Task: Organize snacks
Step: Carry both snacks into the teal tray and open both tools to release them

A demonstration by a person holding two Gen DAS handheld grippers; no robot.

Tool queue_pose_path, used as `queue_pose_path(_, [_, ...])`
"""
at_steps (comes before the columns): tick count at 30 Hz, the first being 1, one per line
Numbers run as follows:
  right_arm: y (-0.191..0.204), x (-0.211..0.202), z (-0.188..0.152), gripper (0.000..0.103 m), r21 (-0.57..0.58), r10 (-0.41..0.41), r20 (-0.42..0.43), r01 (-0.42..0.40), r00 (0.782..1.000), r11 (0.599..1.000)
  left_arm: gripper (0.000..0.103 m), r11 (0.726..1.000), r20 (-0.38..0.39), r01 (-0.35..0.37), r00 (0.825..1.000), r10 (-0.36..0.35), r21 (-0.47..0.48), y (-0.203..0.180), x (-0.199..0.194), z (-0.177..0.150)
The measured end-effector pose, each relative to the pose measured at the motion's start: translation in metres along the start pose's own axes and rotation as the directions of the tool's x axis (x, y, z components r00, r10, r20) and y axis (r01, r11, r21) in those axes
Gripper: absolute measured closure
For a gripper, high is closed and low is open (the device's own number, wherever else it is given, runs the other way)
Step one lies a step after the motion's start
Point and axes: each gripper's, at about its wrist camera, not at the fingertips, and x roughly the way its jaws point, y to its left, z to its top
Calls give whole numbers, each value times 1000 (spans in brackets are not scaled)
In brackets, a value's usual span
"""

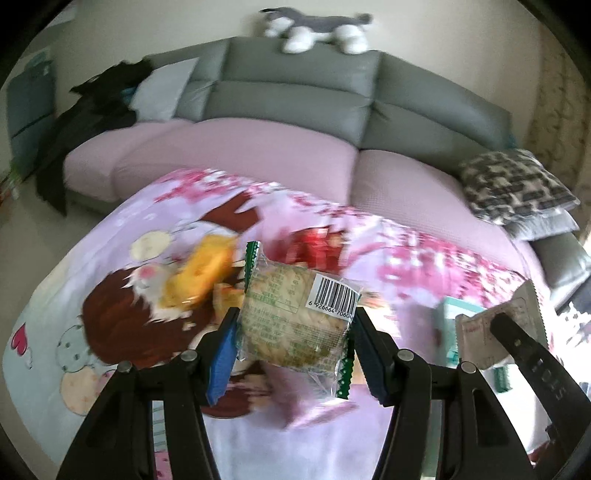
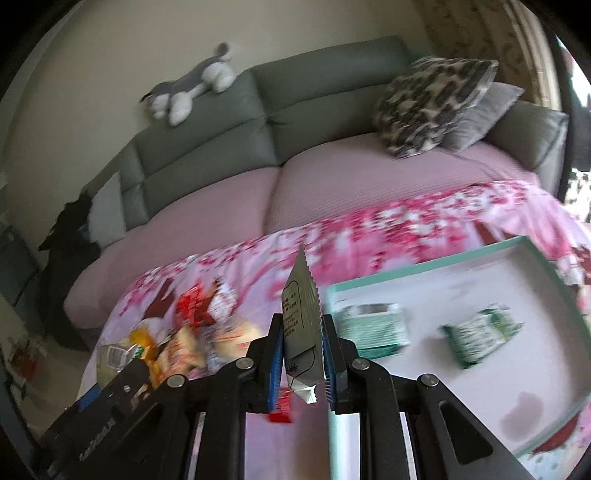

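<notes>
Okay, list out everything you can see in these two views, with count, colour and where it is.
biscuit packet: one, clear with green edges, held in the left gripper
flat sachet: one, silver-grey, edge-on in the right gripper
tray: one, teal rim and white floor, on the blanket at right
green packets: two, green and white, lying in the tray
loose snack pile: several, red, orange and yellow, on the blanket at left; blurred
blanket: one, pink floral cartoon print, under everything
sofa: one, grey back, pink seat cover
plush dog: one, grey and white, on the sofa back
patterned cushion: one, black and cream, sofa right
left gripper: black, blue pads, shut on the packet
right gripper: black, blue pads, shut on the sachet
</notes>
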Motion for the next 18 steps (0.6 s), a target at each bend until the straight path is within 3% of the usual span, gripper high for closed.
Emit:
queue_pose_path(11, [-93,-33,13,83,164,-230,36,221,973,961,42,970,-12,157,987,-158,187,-89,-12,-18])
queue_pose_path(18, [-141,-44,10,83,228,-349,11,338,937,913,42,933,-77,221,975,-208,285,-137,-3,-39])
